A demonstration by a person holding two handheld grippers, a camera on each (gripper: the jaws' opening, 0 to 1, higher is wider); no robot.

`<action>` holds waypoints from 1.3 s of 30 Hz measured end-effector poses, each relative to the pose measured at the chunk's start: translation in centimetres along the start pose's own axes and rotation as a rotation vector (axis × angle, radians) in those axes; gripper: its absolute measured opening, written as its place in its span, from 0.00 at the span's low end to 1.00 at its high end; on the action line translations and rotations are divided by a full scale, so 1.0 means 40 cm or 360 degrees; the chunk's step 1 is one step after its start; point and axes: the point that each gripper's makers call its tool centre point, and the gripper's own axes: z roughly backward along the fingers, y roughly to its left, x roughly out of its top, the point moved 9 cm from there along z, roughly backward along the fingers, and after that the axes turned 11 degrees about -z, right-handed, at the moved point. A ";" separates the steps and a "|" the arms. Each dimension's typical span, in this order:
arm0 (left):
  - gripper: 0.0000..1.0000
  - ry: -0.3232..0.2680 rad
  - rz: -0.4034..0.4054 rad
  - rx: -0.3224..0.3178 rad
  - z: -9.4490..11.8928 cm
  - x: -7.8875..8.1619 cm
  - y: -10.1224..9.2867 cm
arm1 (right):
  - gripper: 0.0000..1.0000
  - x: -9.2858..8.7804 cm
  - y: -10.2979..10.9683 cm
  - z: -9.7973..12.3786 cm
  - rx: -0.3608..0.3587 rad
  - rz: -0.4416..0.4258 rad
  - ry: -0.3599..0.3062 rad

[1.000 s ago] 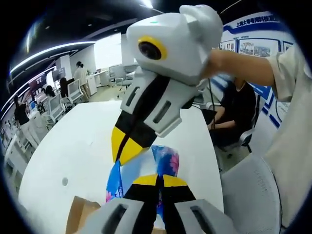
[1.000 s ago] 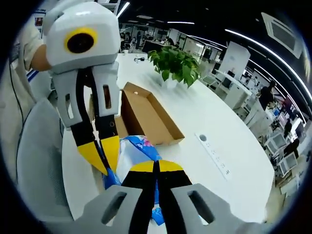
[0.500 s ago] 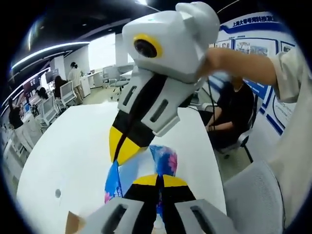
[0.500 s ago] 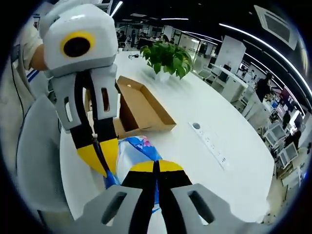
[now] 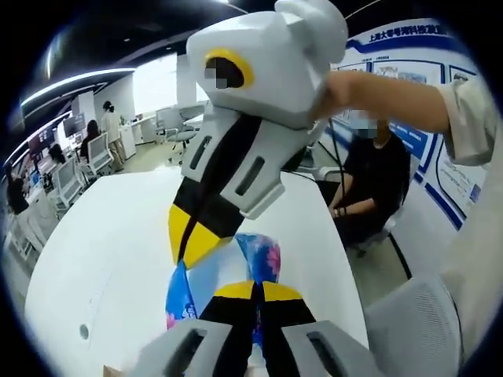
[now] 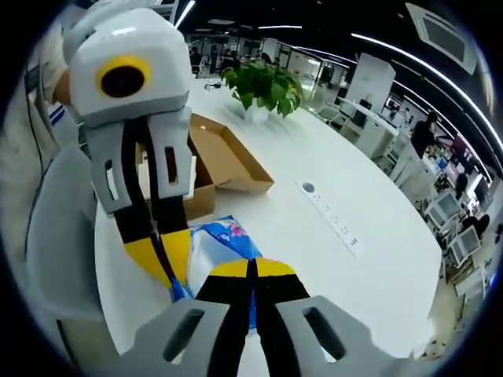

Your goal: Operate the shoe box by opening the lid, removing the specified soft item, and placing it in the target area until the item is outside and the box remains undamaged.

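A: Item first. The soft item [image 6: 224,247] is a blue-and-white printed pouch with a pink flower patch, crinkled and glossy. Where is it?

B: Out of the shoe box [image 6: 206,161], held up over the white table [image 6: 314,236] between both tools. In the right gripper view the open cardboard box sits behind it, lid laid back, walls looking square and untorn.

A: Tool states?

B: Right gripper [image 6: 252,271]: yellow-tipped jaws pressed together on the near edge of the pouch. Left gripper [image 6: 163,263]: jaws pinched on the pouch's left edge. The left gripper view agrees: its own jaws [image 5: 253,292] clamp the bottom of the pouch [image 5: 263,255], and the right gripper [image 5: 192,239] bites the edge above.

A: Handling judgement?

B: Light and limp; it sags and folds between the two holds. The film surface looks slick, so an edge pinch could slip. I'd take hold deeper in, where the material bunches, not at the bare hem. Not fragile, though thin film may tear if the grippers pull apart.

A: Surroundings?

B: A potted plant [image 6: 263,86] beyond the box, a power strip [image 6: 334,228] set in the tabletop to the right, a grey chair back [image 6: 55,228] at the table's near edge. Seated person [image 5: 377,184] in the left gripper view, well apart.

A: Remaining?

B: Set-down in the target area; I cannot tell where that is marked.
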 end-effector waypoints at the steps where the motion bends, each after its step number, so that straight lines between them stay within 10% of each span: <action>1: 0.00 -0.0001 -0.0005 -0.0005 -0.006 0.002 0.001 | 0.00 -0.009 -0.008 0.002 -0.0002 -0.0004 0.0006; 39: 0.00 -0.0016 0.0089 -0.0123 -0.267 0.025 0.098 | 0.00 -0.167 -0.178 -0.006 -0.0058 -0.0098 0.0164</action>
